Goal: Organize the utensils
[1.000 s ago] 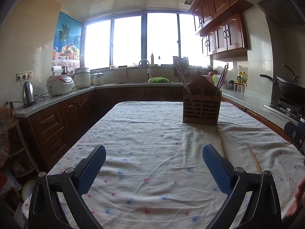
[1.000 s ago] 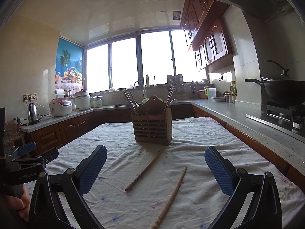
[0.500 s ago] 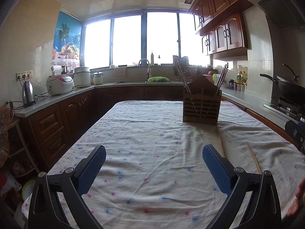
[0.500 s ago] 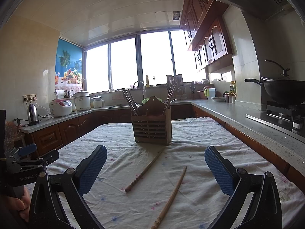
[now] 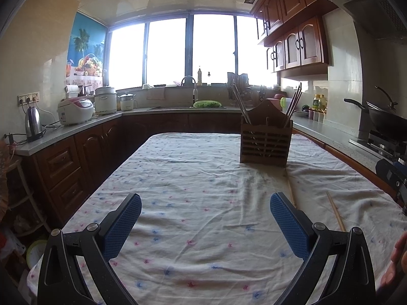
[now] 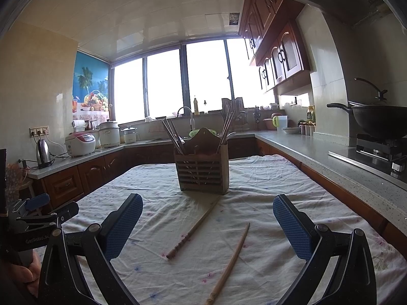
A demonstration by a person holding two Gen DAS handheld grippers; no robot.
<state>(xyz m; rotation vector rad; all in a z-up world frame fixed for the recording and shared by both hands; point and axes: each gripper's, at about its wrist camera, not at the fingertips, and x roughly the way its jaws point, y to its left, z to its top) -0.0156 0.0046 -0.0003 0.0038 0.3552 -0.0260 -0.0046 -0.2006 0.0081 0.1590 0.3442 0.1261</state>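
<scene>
holder [image 6: 202, 175]: brown slatted wood, matt
chopsticks [image 6: 194, 228]: pale bare wood
tablecloth [image 6: 254, 178]: wrinkled cloth
gripper pads [image 6: 288, 222]: blue, dimpled

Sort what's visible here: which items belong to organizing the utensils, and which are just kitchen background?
Job: two loose chopsticks on the cloth, one and the other; wooden utensil holder; open right gripper; open left gripper.

Background: kettle, rice cooker, wok, green basket.
</scene>
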